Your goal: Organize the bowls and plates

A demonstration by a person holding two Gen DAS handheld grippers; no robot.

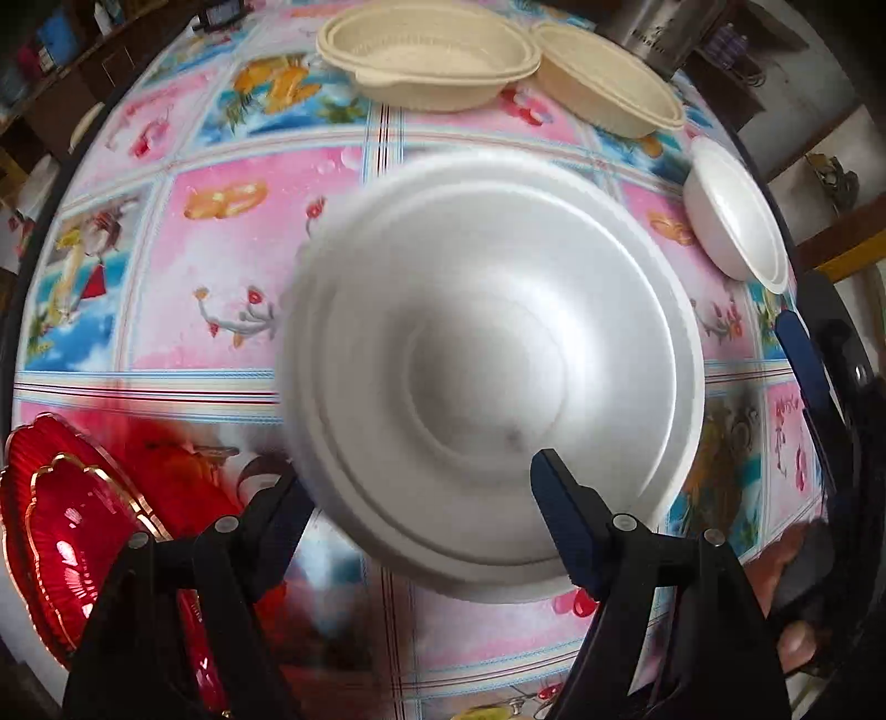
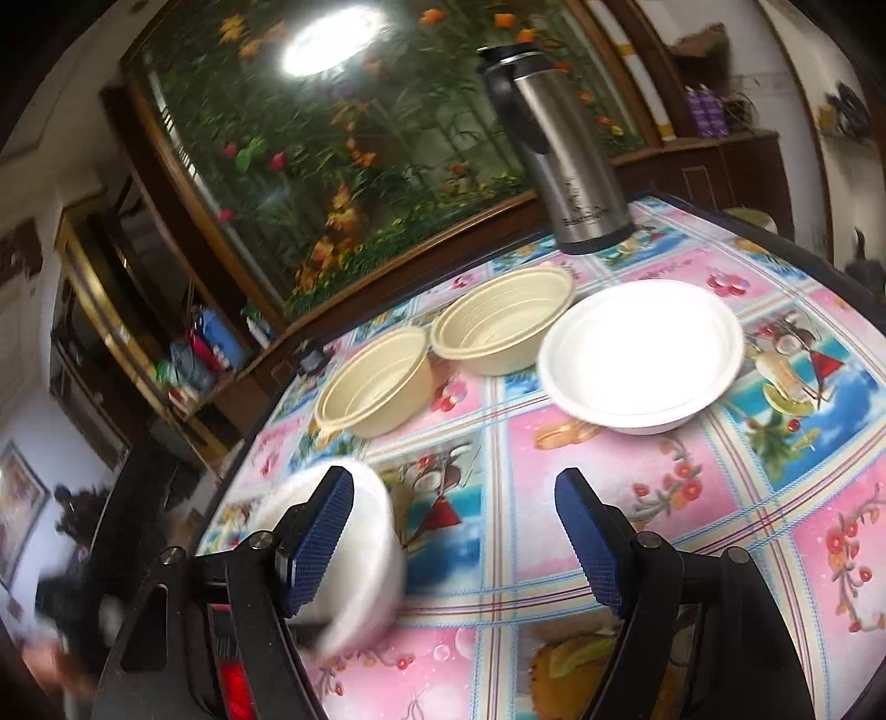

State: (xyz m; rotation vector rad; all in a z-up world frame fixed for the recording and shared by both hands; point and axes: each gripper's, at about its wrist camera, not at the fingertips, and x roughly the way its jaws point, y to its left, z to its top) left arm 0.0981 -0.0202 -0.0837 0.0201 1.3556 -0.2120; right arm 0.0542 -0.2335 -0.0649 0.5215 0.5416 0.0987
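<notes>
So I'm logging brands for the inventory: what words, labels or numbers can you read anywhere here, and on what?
Steel flask: an engraved emblem with a line of lettering low on its body, too small and blurred to read.
Same flask in the left wrist view: a strip of print, also unreadable.
Tablecloth: faint script in a pink square, illegible.
Beige bowls, white bowl, red plates: no text visible.

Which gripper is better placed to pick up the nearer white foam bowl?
Left. The left gripper hangs right over the white foam bowl, jaws open across its near rim. The right gripper points past it toward the far white bowl.
</notes>
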